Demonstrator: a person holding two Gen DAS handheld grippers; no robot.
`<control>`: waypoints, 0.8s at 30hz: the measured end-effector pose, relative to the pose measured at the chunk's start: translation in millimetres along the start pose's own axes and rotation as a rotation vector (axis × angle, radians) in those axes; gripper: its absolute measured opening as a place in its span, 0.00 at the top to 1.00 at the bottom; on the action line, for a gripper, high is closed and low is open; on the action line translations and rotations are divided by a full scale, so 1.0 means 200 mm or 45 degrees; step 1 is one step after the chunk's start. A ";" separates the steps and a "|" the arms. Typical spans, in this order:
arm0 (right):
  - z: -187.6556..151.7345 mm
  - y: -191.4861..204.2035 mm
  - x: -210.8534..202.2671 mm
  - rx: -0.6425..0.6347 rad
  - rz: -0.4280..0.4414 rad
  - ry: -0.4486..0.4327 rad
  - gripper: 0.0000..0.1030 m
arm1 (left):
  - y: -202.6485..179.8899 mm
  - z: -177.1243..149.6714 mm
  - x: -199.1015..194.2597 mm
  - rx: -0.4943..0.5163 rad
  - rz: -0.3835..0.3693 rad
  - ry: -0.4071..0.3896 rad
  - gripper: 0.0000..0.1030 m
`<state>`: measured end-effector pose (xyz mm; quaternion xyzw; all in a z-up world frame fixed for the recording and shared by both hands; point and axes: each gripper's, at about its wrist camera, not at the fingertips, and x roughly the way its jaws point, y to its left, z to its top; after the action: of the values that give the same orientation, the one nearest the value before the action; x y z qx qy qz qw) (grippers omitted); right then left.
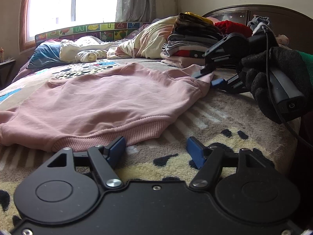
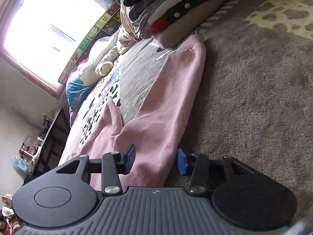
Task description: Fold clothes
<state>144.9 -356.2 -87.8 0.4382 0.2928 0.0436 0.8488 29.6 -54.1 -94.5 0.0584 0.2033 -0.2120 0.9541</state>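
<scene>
1. Right gripper: jaws wide, straddling the sleeve of the pink sweatshirt, not visibly pinching.
2. Left gripper: wide, empty, just short of the sweatshirt's ribbed hem.
3. The sweatshirt lies spread on the blanket; the folded stack sits beyond it.
4. It looks soft, light and limp; the thicker ribbed edges probably offer the surest hold.

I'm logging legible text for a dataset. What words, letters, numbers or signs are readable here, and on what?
"U": yellow panel of the picture board behind the bed.
Power symbol, no words: grey handle in the gloved hand.
Other board panels: too blurred to read.
</scene>
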 end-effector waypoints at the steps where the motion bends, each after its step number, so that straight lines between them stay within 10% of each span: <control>1: 0.01 -0.03 0.00 0.065 0.017 0.010 0.96 | 0.00 0.00 0.00 0.000 0.000 0.000 0.33; 4: 0.02 0.03 -0.13 -0.075 -0.077 -0.114 0.96 | 0.00 0.00 0.00 -0.001 -0.002 0.000 0.33; 8: 0.03 0.02 -0.09 -0.192 -0.183 0.026 0.96 | 0.00 0.00 0.00 -0.003 -0.004 -0.001 0.33; 12: 0.01 0.13 -0.22 -0.393 -0.301 -0.172 0.65 | 0.00 0.00 0.00 -0.005 -0.006 -0.002 0.33; 14: -0.04 0.24 -0.25 -0.603 -0.238 -0.227 0.65 | 0.01 0.00 0.00 -0.006 -0.007 -0.004 0.33; 19: -0.27 0.47 -0.08 -1.163 -0.144 -0.038 0.69 | 0.01 0.00 0.00 -0.007 -0.009 -0.004 0.33; 24: -0.34 0.34 -0.05 -1.235 -0.225 0.042 0.69 | 0.01 -0.01 -0.01 -0.012 -0.018 -0.005 0.33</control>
<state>112.2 -269.2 -60.1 -0.0348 0.2880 0.1097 0.9507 28.0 -50.9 -94.4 0.0522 0.2027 -0.2177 0.9533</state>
